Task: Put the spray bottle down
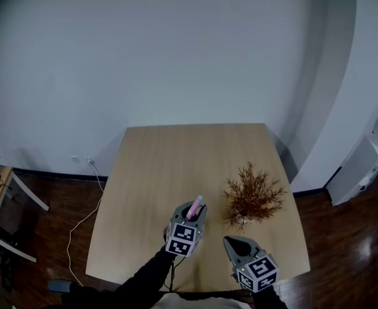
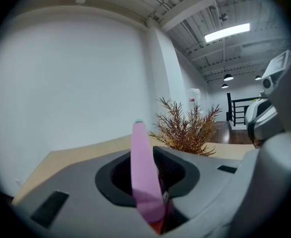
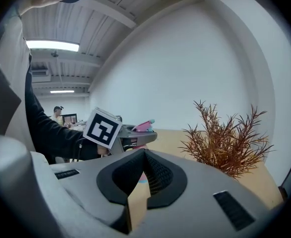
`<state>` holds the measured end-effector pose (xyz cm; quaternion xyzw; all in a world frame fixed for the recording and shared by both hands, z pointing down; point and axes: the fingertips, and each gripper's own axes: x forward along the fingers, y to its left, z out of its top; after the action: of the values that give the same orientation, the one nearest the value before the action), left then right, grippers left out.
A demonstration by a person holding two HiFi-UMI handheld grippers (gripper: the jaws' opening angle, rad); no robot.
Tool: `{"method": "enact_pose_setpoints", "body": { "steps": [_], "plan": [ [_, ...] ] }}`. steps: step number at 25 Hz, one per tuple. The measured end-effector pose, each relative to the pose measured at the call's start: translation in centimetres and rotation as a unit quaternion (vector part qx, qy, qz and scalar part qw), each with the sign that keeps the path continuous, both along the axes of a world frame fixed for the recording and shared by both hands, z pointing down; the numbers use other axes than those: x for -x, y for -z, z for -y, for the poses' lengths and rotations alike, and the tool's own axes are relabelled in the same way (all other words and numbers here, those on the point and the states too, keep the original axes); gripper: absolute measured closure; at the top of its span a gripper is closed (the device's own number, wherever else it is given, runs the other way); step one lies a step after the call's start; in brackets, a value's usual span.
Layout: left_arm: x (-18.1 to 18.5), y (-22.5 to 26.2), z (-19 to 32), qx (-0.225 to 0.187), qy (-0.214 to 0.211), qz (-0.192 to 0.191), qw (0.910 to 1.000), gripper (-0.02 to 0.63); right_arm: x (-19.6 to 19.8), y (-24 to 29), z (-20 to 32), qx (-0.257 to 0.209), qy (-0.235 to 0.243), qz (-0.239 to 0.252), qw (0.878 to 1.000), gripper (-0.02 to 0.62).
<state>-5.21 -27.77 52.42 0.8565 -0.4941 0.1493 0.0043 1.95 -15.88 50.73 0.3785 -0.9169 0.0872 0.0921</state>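
The left gripper (image 1: 194,214) is clamped on the pink spray bottle (image 2: 143,167), near the wooden table's (image 1: 169,153) front edge. The right gripper (image 3: 144,153), jaws together and holding nothing, is just to its right. A dried plant (image 1: 253,197) stands ahead-right. Open tabletop stretches ahead-left to a white wall (image 1: 176,56).

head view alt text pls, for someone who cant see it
Seen from above, the left gripper holds a pink spray bottle over the near part of a light wooden table, beside a dried reddish-brown plant. The right gripper hovers nearby, jaws together and empty. A white wall stands behind; dark wood floor surrounds the table.
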Motion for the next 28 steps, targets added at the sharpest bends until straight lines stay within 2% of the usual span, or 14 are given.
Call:
{"method": "enact_pose_setpoints", "body": {
  "steps": [3, 7, 13, 28],
  "plan": [
    [-0.9, -1.3, 1.4, 0.0, -0.001, 0.012, 0.9999, 0.495, -0.4, -0.4, -0.1, 0.004, -0.004, -0.002, 1.0, 0.617],
    [-1.3, -2.4, 3.1, -0.018, 0.022, 0.024, 0.9993, 0.492, -1.1, -0.8, -0.2, 0.008, -0.009, -0.008, 1.0, 0.617],
    [-2.0, -3.6, 4.1, -0.028, 0.035, 0.011, 0.9989, 0.491, -2.0, -1.2, -0.5, 0.014, -0.018, -0.017, 1.0, 0.617],
    [-2.0, -4.6, 4.4, -0.048, 0.055, 0.01, 0.9973, 0.479, -3.1, -1.2, -0.5, 0.018, -0.02, -0.023, 0.999, 0.617]
  ]
}}
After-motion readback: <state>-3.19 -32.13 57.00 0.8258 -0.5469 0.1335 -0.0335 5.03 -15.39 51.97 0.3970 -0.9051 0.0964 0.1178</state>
